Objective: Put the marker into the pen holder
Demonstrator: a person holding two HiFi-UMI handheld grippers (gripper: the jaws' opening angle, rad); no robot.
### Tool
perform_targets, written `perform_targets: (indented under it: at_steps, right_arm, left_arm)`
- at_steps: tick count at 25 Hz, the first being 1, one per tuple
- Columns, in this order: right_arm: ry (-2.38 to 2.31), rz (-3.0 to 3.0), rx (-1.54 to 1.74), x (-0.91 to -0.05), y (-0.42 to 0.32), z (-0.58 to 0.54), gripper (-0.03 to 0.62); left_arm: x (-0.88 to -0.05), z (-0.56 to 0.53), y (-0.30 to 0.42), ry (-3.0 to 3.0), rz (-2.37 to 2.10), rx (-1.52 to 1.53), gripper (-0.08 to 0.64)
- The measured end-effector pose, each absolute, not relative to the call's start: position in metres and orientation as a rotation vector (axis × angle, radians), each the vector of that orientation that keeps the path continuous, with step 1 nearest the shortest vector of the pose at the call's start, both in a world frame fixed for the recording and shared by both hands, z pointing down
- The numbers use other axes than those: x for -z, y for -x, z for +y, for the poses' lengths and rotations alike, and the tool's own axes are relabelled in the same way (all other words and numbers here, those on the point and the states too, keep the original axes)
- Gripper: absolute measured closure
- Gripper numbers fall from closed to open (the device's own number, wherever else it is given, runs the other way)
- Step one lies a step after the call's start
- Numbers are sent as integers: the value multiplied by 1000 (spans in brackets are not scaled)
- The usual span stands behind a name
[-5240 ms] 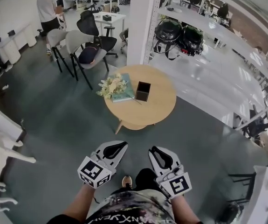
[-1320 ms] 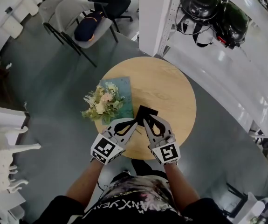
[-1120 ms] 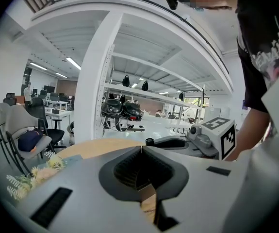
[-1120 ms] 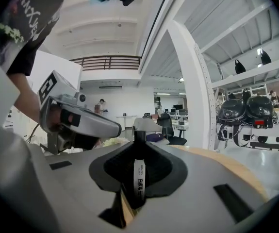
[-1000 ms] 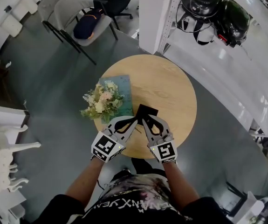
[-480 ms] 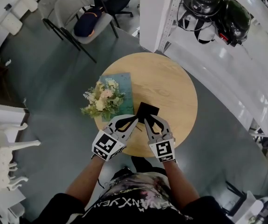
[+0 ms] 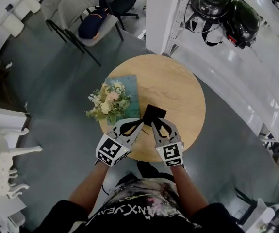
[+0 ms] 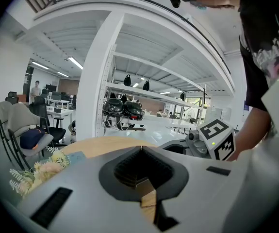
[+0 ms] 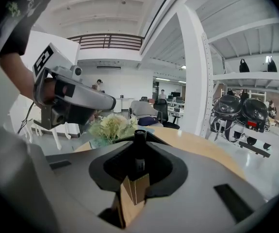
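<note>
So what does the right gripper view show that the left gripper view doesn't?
Right gripper view only: the black marker upright between the pads of the right tool, whose jaws have just been opening a little, and the left tool from the side. Left gripper view only: the left tool's own jaws together with nothing between them, the right tool's marker cube, and the person's shirt. Both: the flowers, the helmets and the round wooden table.
</note>
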State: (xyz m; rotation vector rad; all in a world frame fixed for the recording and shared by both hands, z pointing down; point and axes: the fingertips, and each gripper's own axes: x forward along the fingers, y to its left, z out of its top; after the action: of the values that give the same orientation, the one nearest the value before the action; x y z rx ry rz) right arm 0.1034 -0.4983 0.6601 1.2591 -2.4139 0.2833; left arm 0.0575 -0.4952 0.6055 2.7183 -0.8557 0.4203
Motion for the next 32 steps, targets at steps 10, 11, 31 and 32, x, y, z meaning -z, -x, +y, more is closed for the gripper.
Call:
perform_targets:
  at_steps: [10, 11, 31, 32]
  right_arm:
    - [-1272, -2417, -319, -657, -104, -490, 503]
    - [-1274, -2419, -320, -656, -104, -489, 494]
    - [-1366, -2640, 29, -502, -75, -398, 474]
    - [-1376, -2653, 42, -492, -72, -386, 474]
  left_arm:
    - [-600, -485, -60, -2734, -840, -415, 538]
    - [-600, -483, -59, -2736, -841, -415, 538]
    - [-521, -393, -19, -2769, -878, -266, 538]
    - [-513, -382, -15, -2780, -878, -259, 538]
